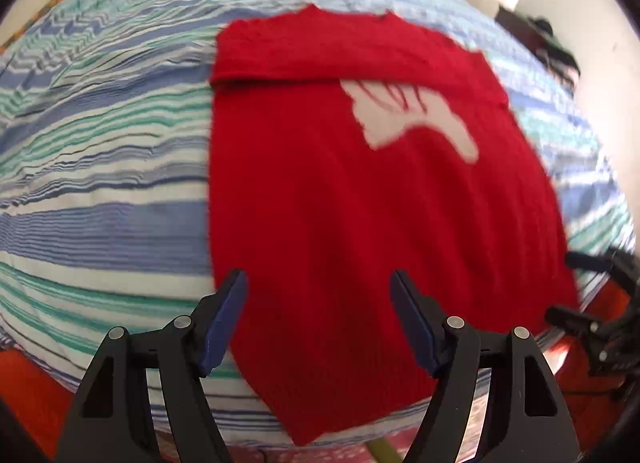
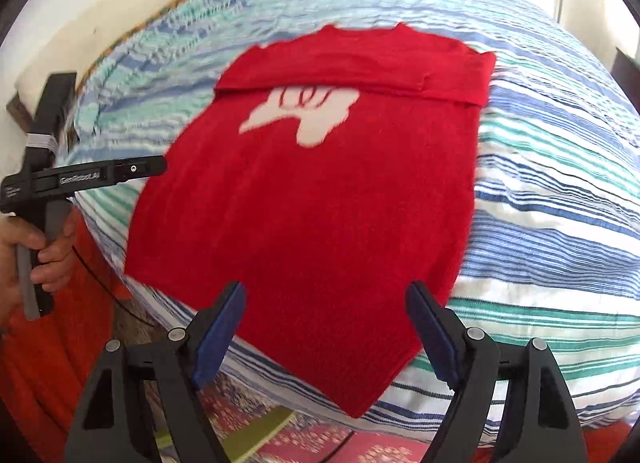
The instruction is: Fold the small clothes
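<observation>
A small red sweater (image 1: 340, 203) with a white figure (image 1: 408, 119) on its front lies flat on a striped bedspread (image 1: 100, 183). Its sleeves are folded across the chest near the collar. My left gripper (image 1: 318, 295) is open and empty, hovering over the sweater's near hem. My right gripper (image 2: 326, 303) is open and empty over the same hem, seen in the right wrist view on the sweater (image 2: 320, 203). The left gripper (image 2: 144, 169) shows at the left of the right wrist view, held by a hand (image 2: 44, 255). The right gripper (image 1: 576, 291) shows at the right edge of the left wrist view.
The bedspread (image 2: 560, 191) has blue, green and white stripes and ends close below the hem. An orange cloth (image 2: 48, 363) and a patterned red rug (image 2: 320, 447) lie below the bed edge. A white wall (image 1: 580, 3) stands behind the bed.
</observation>
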{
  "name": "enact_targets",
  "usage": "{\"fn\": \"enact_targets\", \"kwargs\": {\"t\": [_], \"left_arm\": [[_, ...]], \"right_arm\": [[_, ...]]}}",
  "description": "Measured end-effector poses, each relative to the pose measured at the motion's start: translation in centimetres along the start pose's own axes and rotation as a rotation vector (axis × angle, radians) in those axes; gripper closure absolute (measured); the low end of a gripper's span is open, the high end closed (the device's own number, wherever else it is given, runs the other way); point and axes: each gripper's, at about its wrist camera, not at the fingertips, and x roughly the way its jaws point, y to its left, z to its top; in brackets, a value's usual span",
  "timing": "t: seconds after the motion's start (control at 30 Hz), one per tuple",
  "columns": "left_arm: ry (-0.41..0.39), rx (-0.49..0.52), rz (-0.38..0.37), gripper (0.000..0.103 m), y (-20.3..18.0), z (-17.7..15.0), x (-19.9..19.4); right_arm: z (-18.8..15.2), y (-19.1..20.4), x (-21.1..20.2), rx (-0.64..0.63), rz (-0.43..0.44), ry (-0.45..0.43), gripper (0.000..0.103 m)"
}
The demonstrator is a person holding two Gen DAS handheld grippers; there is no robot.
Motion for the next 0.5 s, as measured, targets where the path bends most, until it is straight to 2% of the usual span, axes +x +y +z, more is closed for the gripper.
{"fn": "enact_targets", "kwargs": {"t": [0.03,0.07,0.1,0.13,0.23,0.5], "left_arm": [[0.034,0.01,0.048,0.027,-0.5,-0.9,1.2],[0.019,0.009,0.068,0.026,-0.7,-1.7,1.5],[-0.01,0.019,0.085,0.025,-0.8,-1.9,1.2],[-0.005,0.032,0.097,0.025,-1.0,-1.8,1.1],[0.01,0.0,0.084,0.025,-0.5,-1.4,1.0],[-0.006,0.014,0.087,0.024,-0.4,-1.5,0.9]], "right_arm": [[-0.5,0.0,1.4,-0.021,-0.03,0.075,0.022],[-1.3,-0.2,2.7,-0.027,-0.048,0.134,0.022],[-1.9,-0.2,3.1,-0.029,-0.054,0.127,0.022],[-2.1,-0.1,2.9,-0.03,-0.06,0.102,0.022],[-2.2,-0.1,2.8,-0.007,-0.079,0.084,0.021],[-2.8,-0.1,3.1,0.012,-0.088,0.053,0.019]]}}
